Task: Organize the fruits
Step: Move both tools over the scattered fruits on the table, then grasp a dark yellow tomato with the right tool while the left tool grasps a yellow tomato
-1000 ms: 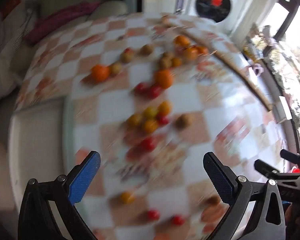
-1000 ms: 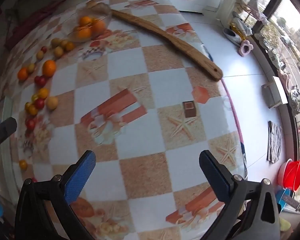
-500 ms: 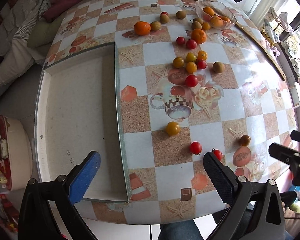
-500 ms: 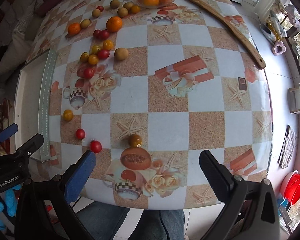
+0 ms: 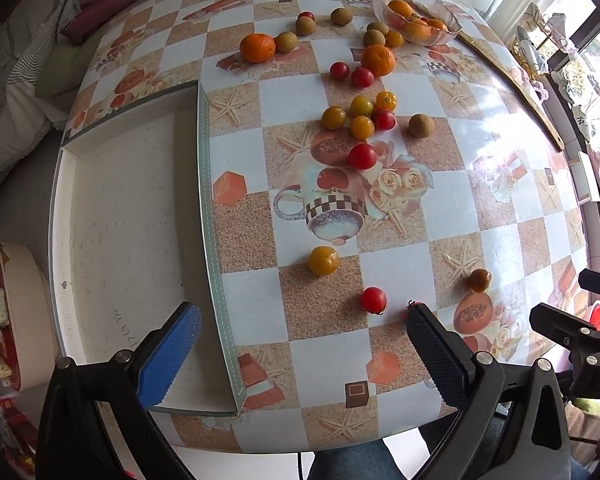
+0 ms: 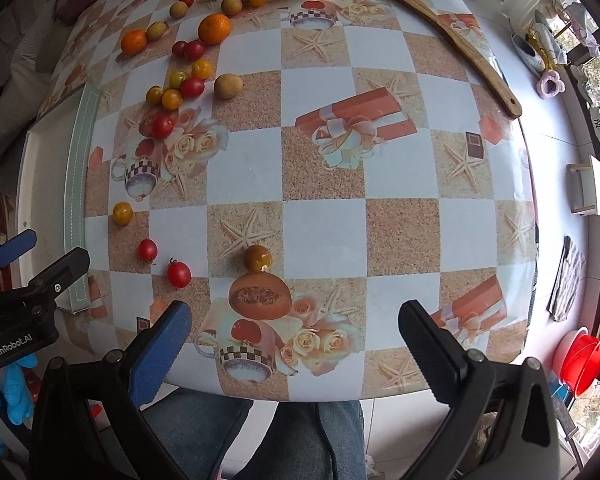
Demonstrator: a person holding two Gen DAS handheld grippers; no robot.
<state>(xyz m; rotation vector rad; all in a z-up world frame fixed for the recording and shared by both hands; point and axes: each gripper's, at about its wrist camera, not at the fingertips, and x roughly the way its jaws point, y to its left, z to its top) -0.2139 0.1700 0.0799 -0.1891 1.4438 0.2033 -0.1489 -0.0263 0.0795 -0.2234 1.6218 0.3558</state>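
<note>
Two hand-held tools hover above the near edge of a round table (image 6: pixel 324 168) covered in a checked, printed cloth, where fruit lies scattered. The left tool (image 5: pixel 300 352) is held over the table's near-left side, its blue and black fingers spread wide with nothing between them. The right tool (image 6: pixel 296 344) is level beside it over the near edge, jaws equally wide apart and empty; a blue-gloved hand (image 6: pixel 8 400) shows at the lower left of the right wrist view, beneath the left tool's body.

Nearest the tools lie two red cherry tomatoes (image 6: pixel 179 274), a yellow tomato (image 5: pixel 324 261) and a brownish-orange fruit (image 6: pixel 258 258), the last sitting just above a printed melon on the cloth. Further in, a cluster of yellow and red small tomatoes (image 5: pixel 360 116) sits beside a brown round fruit (image 5: pixel 421 125). Beyond them are two oranges (image 5: pixel 257 48), more red tomatoes and several brown fruits that may be kiwis or longans; the view is too small to say.

At the far side a clear glass bowl (image 5: pixel 416 14) holds oranges, with a long wooden stick (image 6: pixel 452 36) lying along the table's right rim. A shallow white tray (image 5: pixel 120 240) with a pale green edge rests on the table's left, bare inside. The person's jeans-clad legs show under the near edge.
</note>
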